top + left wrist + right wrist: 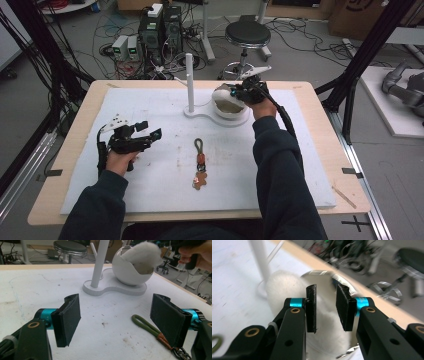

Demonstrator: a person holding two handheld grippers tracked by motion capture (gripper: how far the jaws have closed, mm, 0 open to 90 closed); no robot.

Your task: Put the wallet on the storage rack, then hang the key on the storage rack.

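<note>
White table (150, 195) bears, at twelve o'clock, the bowl (231, 111); fluffy pad (287, 290) should be released centrally by narrowly parted right gripper (325, 306) jaws; left gripper (116, 317) jaws wide, empty.

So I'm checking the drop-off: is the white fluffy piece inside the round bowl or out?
Partly in. The white fluffy piece sits in the round bowl's opening and sticks out above its rim; the right gripper hovers over it.

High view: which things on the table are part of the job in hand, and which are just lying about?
In the job:
- fluffy white pad, sitting in the bowl's opening
- round white bowl on the white stand with upright post
- right gripper, jaws slightly apart over the pad

Lying about:
- olive cord keychain with brown charm, mid-table
- left gripper, open, idle above the table
</note>
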